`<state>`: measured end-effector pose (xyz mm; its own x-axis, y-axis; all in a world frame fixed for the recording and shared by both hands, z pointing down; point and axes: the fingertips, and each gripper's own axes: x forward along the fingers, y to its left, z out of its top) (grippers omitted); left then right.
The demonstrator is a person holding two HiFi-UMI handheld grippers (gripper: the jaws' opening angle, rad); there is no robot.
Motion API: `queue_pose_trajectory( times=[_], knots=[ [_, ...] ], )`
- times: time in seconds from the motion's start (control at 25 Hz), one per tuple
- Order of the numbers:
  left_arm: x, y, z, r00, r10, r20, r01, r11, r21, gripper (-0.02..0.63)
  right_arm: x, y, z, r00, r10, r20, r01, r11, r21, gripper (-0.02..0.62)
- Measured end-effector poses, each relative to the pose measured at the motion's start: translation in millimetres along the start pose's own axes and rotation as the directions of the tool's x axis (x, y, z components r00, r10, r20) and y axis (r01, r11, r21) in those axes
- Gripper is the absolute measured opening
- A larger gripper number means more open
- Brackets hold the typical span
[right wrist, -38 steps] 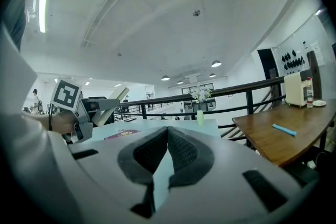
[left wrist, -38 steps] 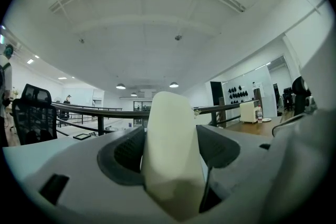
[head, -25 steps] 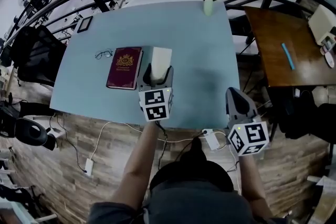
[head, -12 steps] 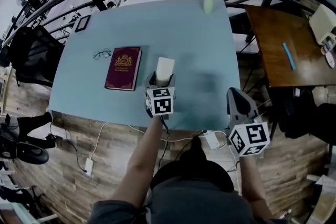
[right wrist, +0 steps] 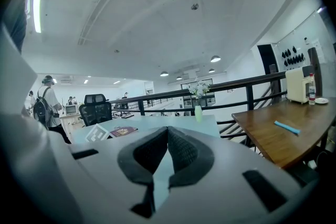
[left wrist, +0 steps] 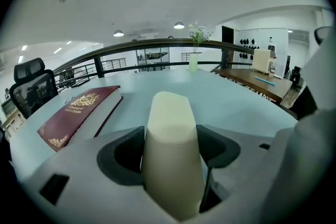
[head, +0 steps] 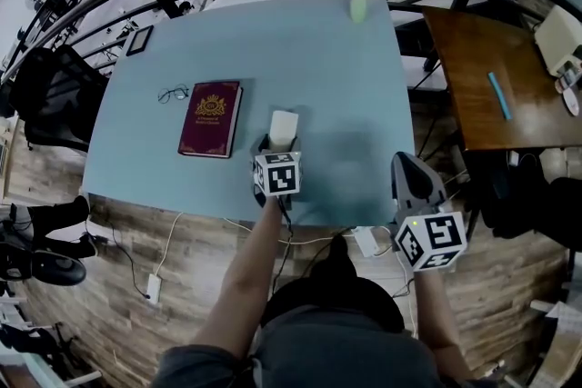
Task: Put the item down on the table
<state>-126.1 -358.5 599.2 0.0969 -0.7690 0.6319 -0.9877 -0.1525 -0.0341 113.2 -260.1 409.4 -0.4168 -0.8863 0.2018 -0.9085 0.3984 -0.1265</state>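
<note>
My left gripper is shut on a cream-white, tapered item, held over the near middle of the light blue table. In the left gripper view the item fills the gap between the dark pads and sticks out past them. I cannot tell whether it touches the tabletop. My right gripper hangs just off the table's near right corner, and in the right gripper view its pads meet with nothing between them.
A maroon book with gold print lies left of the item, with glasses beyond it. A small vase of flowers stands at the far edge. A brown table with a blue pen is at the right. Cables and an adapter lie on the floor.
My left gripper has carried the item a little to the right and lower toward the tabletop. The right gripper has stayed in place.
</note>
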Motion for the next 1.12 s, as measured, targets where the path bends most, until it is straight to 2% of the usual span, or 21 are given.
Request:
queue_pose_trajectory(
  times=[0.4,0.64,1.12],
  knots=[
    [10,0,-10,0.997,-0.017,-0.072,0.017,1.0,-0.003,0.308,-3,-8,0,1.0,-0.012,-0.007,0.012,1.0,-0.001,0.003],
    [13,0,-13,0.994,-0.046,-0.1,0.042,0.999,-0.033,0.308,-1,-6,-1,1.0,0.001,-0.007,-0.001,1.0,0.001,0.003],
    [11,1,-6,0.993,-0.053,-0.104,0.049,0.998,-0.041,0.308,-1,-5,-2,1.0,0.018,-0.001,-0.018,1.0,0.011,0.003]
  ],
)
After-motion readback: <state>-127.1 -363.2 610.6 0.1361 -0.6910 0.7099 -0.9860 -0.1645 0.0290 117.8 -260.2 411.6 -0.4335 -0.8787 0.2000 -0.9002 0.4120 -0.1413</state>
